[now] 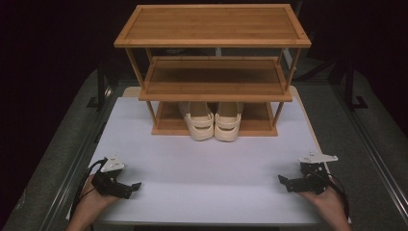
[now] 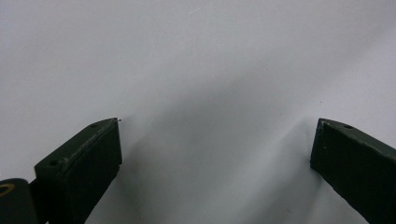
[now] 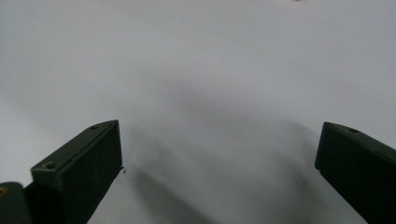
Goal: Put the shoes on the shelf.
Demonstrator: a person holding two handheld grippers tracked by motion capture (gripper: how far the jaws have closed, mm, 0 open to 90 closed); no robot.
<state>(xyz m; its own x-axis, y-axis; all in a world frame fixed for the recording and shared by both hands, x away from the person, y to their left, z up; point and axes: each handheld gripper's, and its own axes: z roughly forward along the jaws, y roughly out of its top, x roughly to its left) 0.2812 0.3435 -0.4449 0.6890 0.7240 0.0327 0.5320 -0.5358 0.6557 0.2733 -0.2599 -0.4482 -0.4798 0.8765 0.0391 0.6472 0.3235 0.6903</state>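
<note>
High view: cream sandals (image 1: 213, 121) paired on rack's (image 1: 212, 39) bottom shelf. Left gripper (image 1: 136, 186) and right gripper (image 1: 281, 179) spread wide, empty, well apart. Likely light, pliable; best gripped at strap.

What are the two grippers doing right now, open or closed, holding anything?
Left gripper: open, holding nothing, low over the white table.
Right gripper: open, holding nothing, low over the same table.

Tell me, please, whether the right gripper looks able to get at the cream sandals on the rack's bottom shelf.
Probably yes: the right gripper is open, the white table between lies bare, and the cream sandals jut from the bottom shelf, though the middle shelf overhangs them.
</note>
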